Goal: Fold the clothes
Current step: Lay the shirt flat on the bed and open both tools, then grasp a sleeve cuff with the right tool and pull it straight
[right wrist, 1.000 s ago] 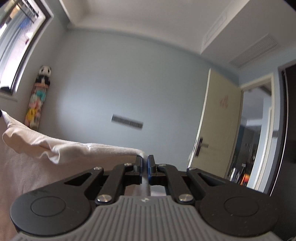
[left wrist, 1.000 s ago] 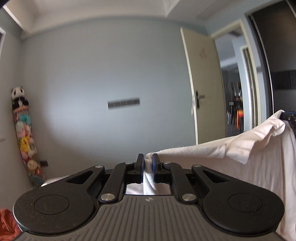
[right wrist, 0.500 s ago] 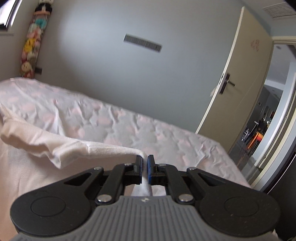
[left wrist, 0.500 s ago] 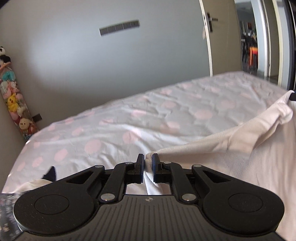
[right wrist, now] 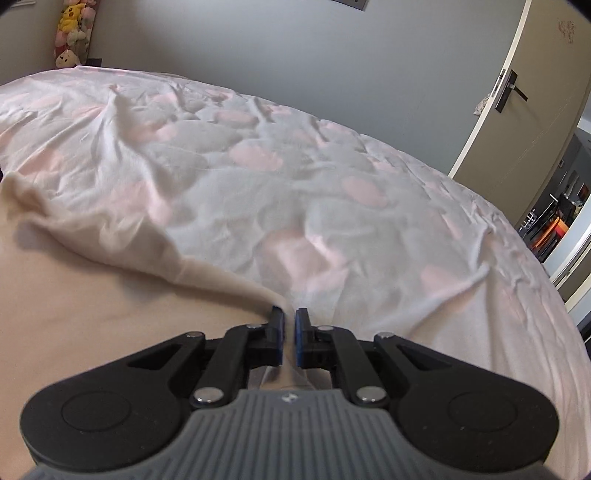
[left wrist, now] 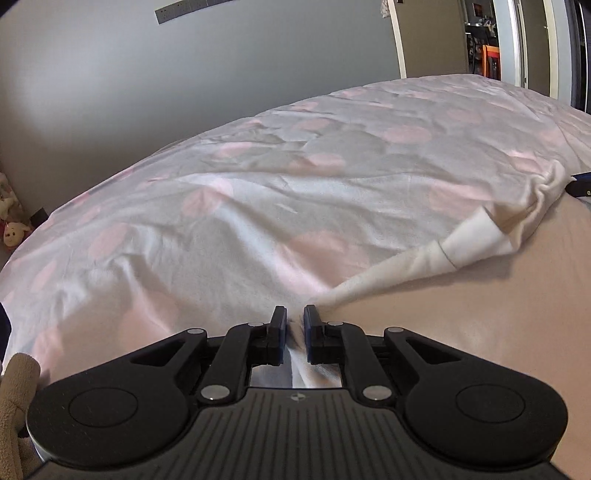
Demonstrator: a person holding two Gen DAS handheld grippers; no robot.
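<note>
Two wrist cameras look forward over a bed (left wrist: 229,206) covered with a wrinkled white sheet printed with pale pink spots. The left gripper (left wrist: 294,318) has its jaws nearly pressed together, pinching a bunched edge of a pale cream garment (left wrist: 480,314). From that pinch the cloth runs rightward as a rolled, twisted edge, then spreads smooth across the lower right of the left view, with a gathered corner near the right border. The right gripper (right wrist: 289,316) likewise has its jaws drawn close and pinches the same garment (right wrist: 74,302), whose edge rises in a soft fold toward the left and lies flat across the lower left of the right view. Both grippers sit low, just above the sheet. Beyond the bed stands a grey wall (right wrist: 258,48), an open beige door (right wrist: 517,96) with a dark handle, and a hanging column of plush toys (right wrist: 72,33) in the far corner.
</note>
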